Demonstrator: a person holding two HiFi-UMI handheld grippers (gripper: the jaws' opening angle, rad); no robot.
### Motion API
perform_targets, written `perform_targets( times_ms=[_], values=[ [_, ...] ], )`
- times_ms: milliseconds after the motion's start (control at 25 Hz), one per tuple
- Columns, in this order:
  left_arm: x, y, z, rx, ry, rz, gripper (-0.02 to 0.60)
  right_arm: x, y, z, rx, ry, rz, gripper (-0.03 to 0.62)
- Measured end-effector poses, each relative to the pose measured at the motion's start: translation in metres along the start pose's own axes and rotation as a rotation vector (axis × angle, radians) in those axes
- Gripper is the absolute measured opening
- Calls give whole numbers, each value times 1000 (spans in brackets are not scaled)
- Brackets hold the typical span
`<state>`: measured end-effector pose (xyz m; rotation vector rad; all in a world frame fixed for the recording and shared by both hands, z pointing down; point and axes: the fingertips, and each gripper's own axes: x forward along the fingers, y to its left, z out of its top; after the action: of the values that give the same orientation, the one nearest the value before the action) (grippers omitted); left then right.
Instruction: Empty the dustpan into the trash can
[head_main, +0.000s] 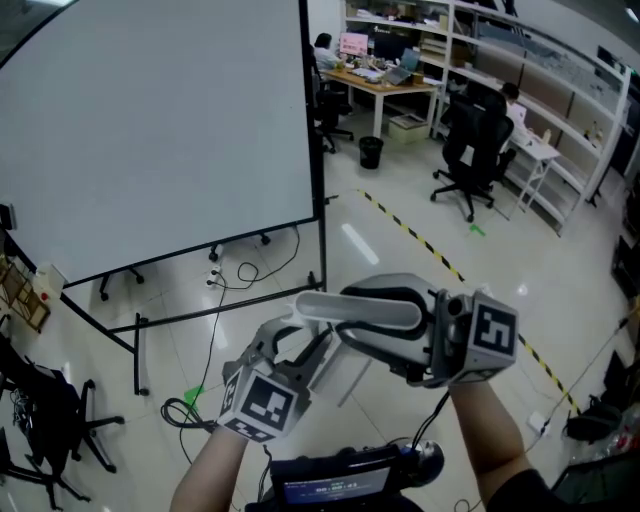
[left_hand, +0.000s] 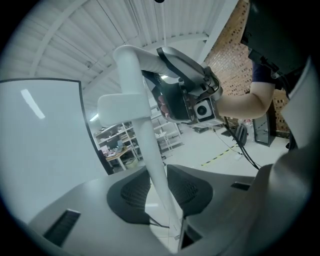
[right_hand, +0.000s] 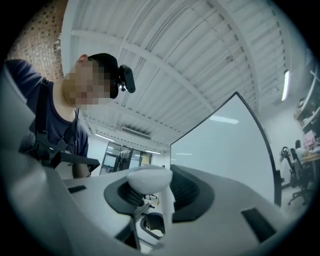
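A large white screen (head_main: 150, 130) on a black wheeled stand fills the left. The pale, glossy floor (head_main: 500, 250) carries a yellow-and-black tape line (head_main: 415, 235) and loose cables (head_main: 240, 272). Beyond stand a cluttered table (head_main: 385, 85), black office chairs (head_main: 470, 145) and white shelving (head_main: 565, 110).

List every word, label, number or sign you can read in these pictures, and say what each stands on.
No text here can be read.
Screen at the bottom of the head view: blue print, too blurred to read.
Pink panel on the far desk: too small to read.
Left cube and right cube: black-and-white square patterns only, no letters or numbers.
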<state>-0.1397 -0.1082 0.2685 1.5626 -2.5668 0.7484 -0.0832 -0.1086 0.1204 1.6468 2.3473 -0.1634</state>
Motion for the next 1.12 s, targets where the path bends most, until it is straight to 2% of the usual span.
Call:
perform_targets(
  times_ms=[360,800,1120],
  values=[
    [-3,16,-30,-19,91,57,107,13,-13,-25,42,34,79,149],
    [-23,46,-58,-39,67,46,107,59,-19,-46,47,88,77,149],
    [-31,72,-84,-49,50,3,107,94,-27,-70,60,132,24,149]
  ],
)
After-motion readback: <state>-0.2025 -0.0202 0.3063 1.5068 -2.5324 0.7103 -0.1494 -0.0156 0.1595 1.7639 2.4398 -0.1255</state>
